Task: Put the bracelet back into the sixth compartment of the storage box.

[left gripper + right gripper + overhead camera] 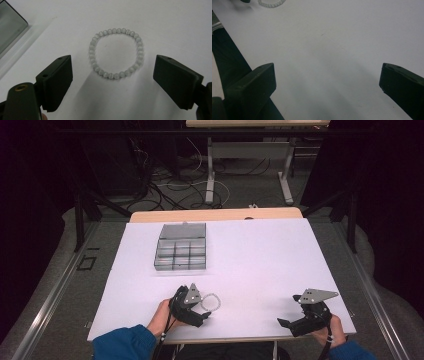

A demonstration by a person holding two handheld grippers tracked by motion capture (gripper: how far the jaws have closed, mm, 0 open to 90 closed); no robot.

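1. The bead bracelet (116,53), a ring of pale, cloudy white beads, lies flat on the white bench (260,260) near its front edge, left of the middle.
2. In the left gripper view the bracelet sits between the two black jaws and slightly ahead of them, touching neither; bare bench shows on both sides of the ring.
3. The left gripper (112,82) has its jaws apart, wider than the bracelet, with nothing pressed between them.
4. In the high view the left gripper (202,312) is held low over the bench by the person's left hand (162,317), just beside the bracelet (212,302), and a blue sleeve (125,344) comes in from the bottom edge.
5. The right gripper (325,87) has its jaws wide apart over bare bench, holding nothing; the bracelet (272,3) shows far off at the top edge of that view.
6. In the high view the right gripper (290,317) is near the front right corner of the bench, well apart from the bracelet.
7. A grey compartment box (181,247) with its lid open stands farther back on the bench, left of centre, well apart from both grippers.
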